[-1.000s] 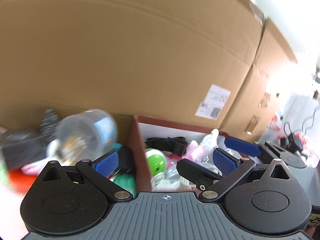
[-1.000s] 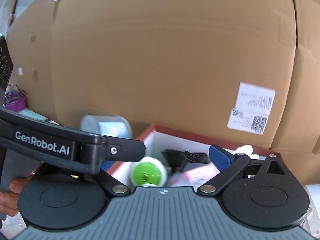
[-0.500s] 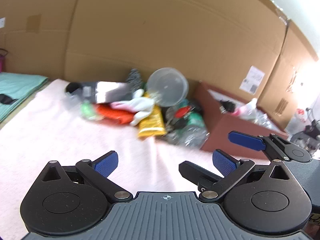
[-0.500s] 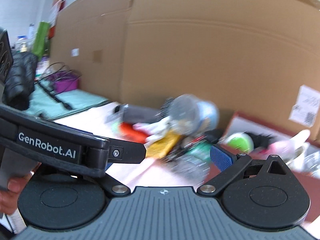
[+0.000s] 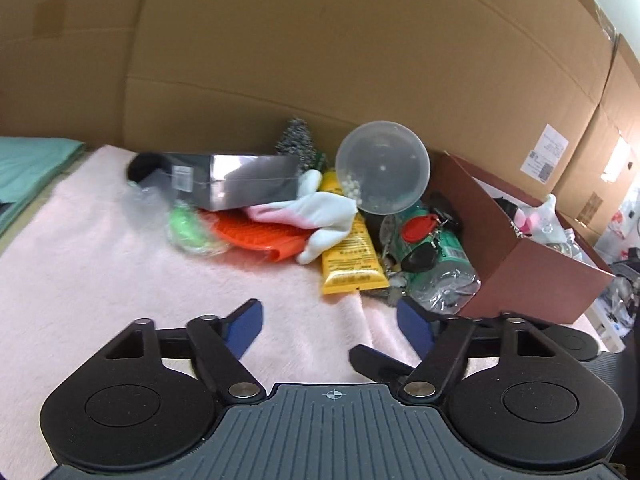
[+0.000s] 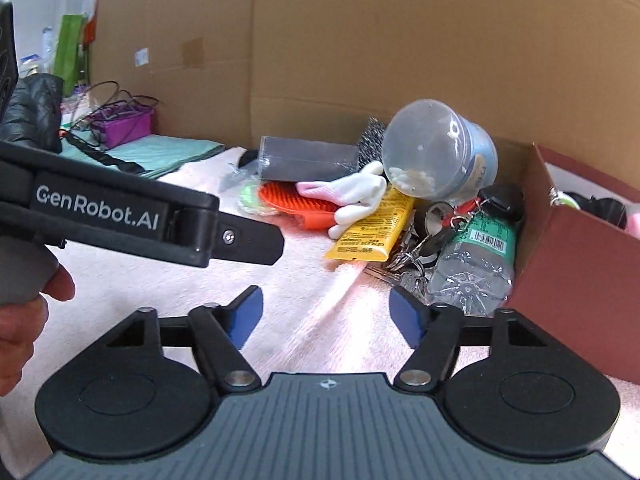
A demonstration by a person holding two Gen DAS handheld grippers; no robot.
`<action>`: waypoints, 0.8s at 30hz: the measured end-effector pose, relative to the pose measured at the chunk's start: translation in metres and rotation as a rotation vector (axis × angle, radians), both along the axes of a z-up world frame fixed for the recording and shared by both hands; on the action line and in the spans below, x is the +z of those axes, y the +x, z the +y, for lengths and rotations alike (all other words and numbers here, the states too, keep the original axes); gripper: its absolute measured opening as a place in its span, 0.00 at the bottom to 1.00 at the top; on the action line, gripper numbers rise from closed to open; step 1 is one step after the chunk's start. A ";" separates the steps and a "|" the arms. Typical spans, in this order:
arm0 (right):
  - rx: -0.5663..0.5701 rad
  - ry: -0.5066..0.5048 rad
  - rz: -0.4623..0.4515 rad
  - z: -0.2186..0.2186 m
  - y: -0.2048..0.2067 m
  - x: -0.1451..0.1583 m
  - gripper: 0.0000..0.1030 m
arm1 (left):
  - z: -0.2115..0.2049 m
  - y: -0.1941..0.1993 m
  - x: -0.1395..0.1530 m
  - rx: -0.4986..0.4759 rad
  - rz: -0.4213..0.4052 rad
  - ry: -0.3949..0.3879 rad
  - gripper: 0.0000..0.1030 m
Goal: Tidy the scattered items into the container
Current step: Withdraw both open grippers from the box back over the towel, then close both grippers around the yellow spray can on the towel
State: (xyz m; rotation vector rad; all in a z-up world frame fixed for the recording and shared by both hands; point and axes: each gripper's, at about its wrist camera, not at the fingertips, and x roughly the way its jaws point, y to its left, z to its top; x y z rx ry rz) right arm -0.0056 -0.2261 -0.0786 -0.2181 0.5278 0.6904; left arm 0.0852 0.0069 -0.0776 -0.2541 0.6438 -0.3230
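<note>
Both grippers, left [image 5: 330,326] and right [image 6: 326,314], are closing on nothing, near the pile [image 5: 348,240] left of the box [image 5: 532,276].

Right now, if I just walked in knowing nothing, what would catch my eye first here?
Probably the bright heap on the pink blanket: a yellow tube, an orange brush and a clear round tub tipped on top, against the cardboard wall. Right of it stands a dark red box, already partly filled. In front, both grippers, left and right, are closing on nothing.
</note>
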 end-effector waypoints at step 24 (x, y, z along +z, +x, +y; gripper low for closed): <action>-0.142 0.190 0.152 -0.003 0.060 -0.005 0.23 | -0.007 0.085 -0.019 -0.092 0.076 -0.080 0.39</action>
